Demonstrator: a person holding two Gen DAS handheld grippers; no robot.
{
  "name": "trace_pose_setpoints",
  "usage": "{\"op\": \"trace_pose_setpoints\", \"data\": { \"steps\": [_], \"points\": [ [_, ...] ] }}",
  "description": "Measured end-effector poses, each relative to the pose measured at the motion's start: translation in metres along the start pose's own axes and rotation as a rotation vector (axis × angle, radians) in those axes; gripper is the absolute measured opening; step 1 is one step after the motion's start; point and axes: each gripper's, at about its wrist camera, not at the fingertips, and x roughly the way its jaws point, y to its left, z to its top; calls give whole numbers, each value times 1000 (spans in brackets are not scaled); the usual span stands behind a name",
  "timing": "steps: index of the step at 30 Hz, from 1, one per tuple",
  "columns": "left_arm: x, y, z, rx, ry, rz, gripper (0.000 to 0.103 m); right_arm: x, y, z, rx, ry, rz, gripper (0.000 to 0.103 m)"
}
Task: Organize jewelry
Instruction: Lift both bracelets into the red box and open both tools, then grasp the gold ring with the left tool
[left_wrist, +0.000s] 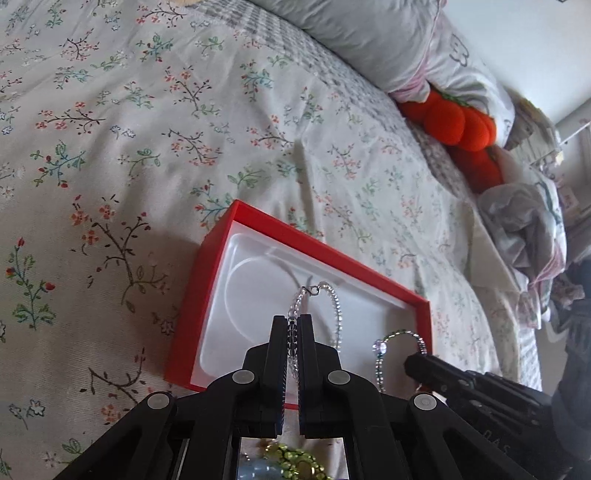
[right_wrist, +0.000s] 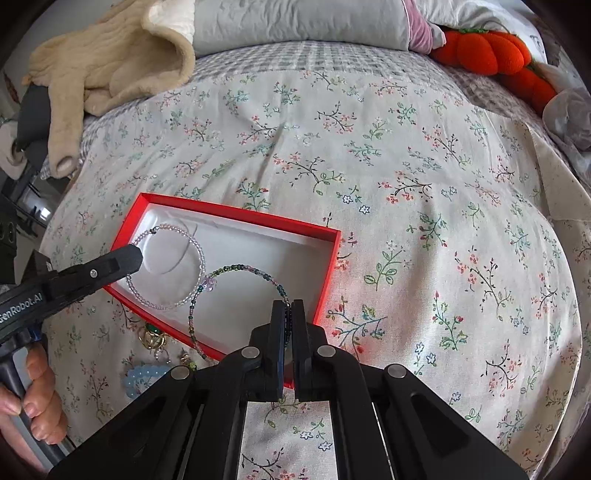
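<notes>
Covering the bed, a floral quilt (right_wrist: 406, 177) bears a red box (right_wrist: 236, 216); both claws pinch beaded bracelets.

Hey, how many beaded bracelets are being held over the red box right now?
2: a clear-bead bracelet in the left claw at the box's left end, and a green-bead bracelet in the right claw nearer the middle.

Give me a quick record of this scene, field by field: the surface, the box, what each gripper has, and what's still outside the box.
surface: floral bedspread
box: red box, open, white lining
left gripper: shut on clear bead bracelet
right gripper: shut on green bead bracelet
loose jewelry: pale blue bead bracelet and gold ring piece beside the box
</notes>
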Motion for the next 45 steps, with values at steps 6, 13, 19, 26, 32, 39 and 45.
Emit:
{"op": "trace_pose_setpoints", "data": {
  "steps": [6,13,19,26,32,39,45],
  "points": [
    [-6,-6,1,38,-30,42,0,-4,4,2,-8,-56,-6,3],
    [-21,-9,4,55,-70,62,38,-16,8,5,-14,-128,20,4],
    [-29,-5,-1,51,-68,107,56,-21,12,2,-4,-99,51,4],
    [-35,3,-16,80,-18,216,75,-23,14,-10,28,-39,110,5],
    [-36,17,-36,98,15,369,84,-30,18,-31,40,-11,127,53],
    [-27,33,-58,101,76,444,84,-16,19,-58,68,88,102,53],
    [-21,34,-66,144,107,453,84,-2,8,-76,126,162,75,54]
  ]
}}
